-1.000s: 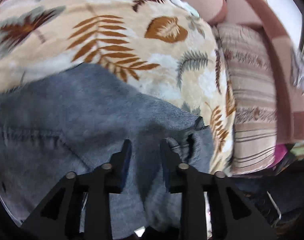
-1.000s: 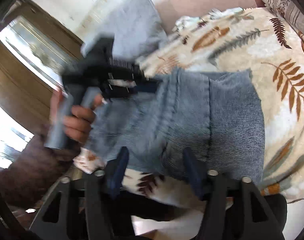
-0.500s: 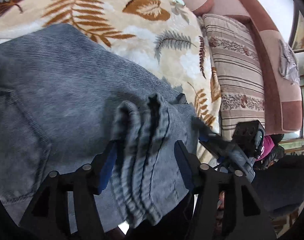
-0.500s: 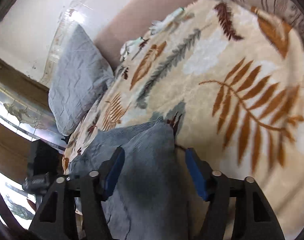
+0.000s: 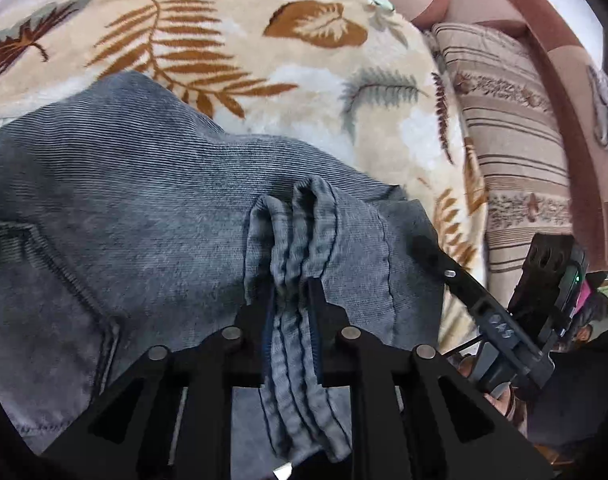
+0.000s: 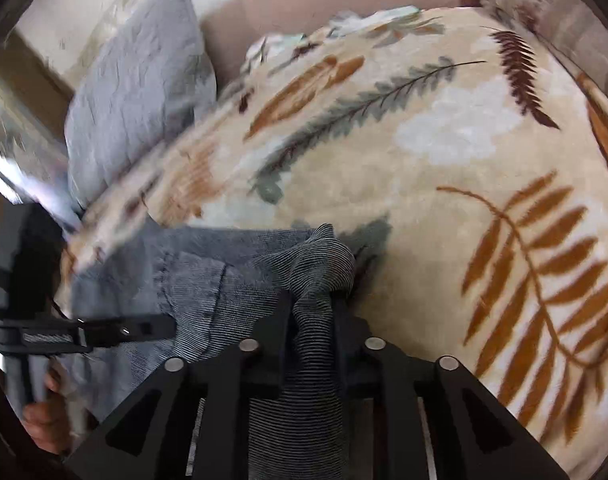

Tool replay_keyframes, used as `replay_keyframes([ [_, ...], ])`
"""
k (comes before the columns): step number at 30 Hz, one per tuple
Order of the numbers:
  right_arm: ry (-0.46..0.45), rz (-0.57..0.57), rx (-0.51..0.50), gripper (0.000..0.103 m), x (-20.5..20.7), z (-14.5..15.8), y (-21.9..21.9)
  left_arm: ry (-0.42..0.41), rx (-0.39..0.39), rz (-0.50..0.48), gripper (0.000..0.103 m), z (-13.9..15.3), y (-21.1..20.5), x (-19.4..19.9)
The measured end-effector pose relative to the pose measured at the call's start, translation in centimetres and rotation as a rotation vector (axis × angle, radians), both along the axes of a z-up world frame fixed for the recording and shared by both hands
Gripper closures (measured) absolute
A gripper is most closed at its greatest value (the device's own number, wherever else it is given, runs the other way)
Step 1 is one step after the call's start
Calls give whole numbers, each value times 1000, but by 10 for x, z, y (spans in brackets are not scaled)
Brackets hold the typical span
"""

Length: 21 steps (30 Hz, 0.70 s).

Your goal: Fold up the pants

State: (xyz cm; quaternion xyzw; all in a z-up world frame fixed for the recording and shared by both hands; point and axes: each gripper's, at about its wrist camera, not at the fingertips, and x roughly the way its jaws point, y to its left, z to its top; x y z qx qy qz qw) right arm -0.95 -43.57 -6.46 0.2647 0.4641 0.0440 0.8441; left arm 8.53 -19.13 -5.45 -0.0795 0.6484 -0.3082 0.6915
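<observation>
A cream blanket (image 5: pixel 304 80) printed with brown and grey-green leaves covered the surface across the upper part of both views; grey-blue pants (image 5: pixel 144 208) lay directly on it at lower left; a striped cushion (image 5: pixel 507 128) touched its right edge in the left wrist view.

Half a second ago the left gripper (image 5: pixel 291 294) stood open around the bunched hem of the pants (image 5: pixel 152 216); now its jaws have closed and pinch that hem. The right gripper (image 6: pixel 309 308) has come down to the corner of the pants, and its jaws have been closing and now press a fold there.
</observation>
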Motion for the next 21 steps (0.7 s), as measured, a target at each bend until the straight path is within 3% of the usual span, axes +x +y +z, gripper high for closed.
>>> replay_keyframes([
  [3,-37,-29,66,79,-23,20,-16,-15,-25,-15,89,15,15,-12],
  [7,-17,-28,133,74,-60,24,-23,55,-94,-45,54,12,23,-44],
  [10,4,-40,194,74,-82,16,-14,94,-96,-87,54,2,20,-66],
  [16,36,-66,201,69,-93,7,-6,6,-25,-116,53,9,10,-84],
  [21,69,-43,150,69,-96,9,-1,-43,27,-124,53,10,1,-90],
])
